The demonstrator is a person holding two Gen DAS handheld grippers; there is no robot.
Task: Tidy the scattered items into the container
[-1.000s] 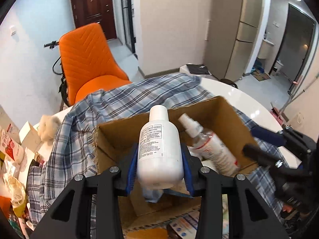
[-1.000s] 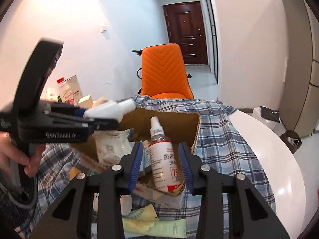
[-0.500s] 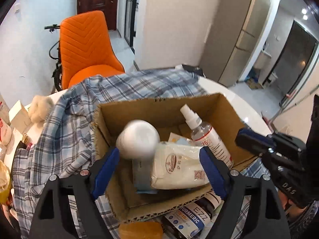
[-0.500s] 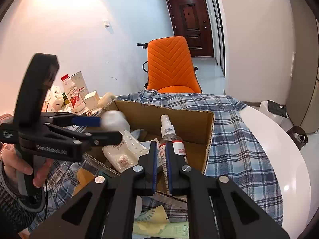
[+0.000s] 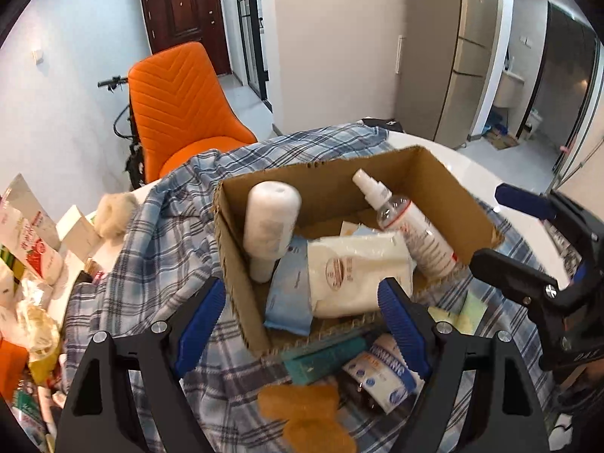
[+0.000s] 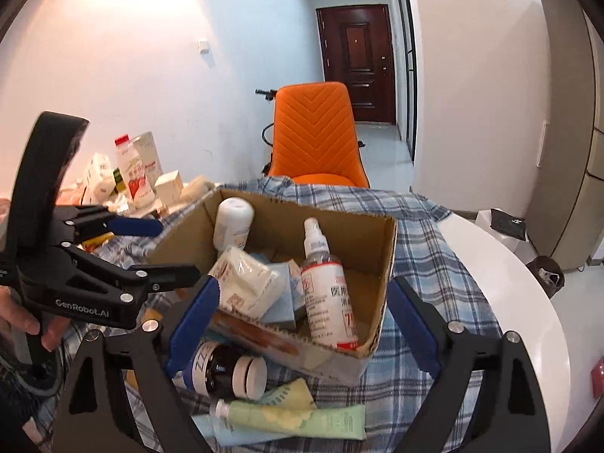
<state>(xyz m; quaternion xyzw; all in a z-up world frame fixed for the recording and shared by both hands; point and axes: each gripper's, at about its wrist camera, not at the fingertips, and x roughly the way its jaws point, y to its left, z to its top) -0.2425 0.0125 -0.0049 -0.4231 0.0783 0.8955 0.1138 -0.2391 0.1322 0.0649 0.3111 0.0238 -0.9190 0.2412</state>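
Note:
The open cardboard box (image 5: 445, 177) (image 6: 362, 234) holds a white bottle (image 5: 270, 222) (image 6: 234, 222) standing upside down, a spray bottle (image 5: 415, 226) (image 6: 328, 294) and a white packet (image 5: 355, 271). My left gripper (image 5: 300, 294) (image 6: 173, 249) is open and empty at the box's near left corner. My right gripper (image 6: 304, 288) (image 5: 490, 226) is opening over the box's near side, its pads touching nothing. In front of the box lie a brown jar (image 6: 226, 370), a green tube (image 6: 294, 419), a teal carton (image 5: 324, 355) and orange pieces (image 5: 302, 404).
A blue plaid cloth (image 5: 170, 249) covers the round white table (image 6: 528, 302). An orange chair (image 6: 313, 136) stands behind it. Cartons and bottles (image 6: 132, 173) crowd the table's left side. A hand (image 6: 22, 321) holds the left gripper's handle.
The left gripper opened, let the white bottle drop into the box and drew back. The right gripper shut with nothing in it, then opened wide.

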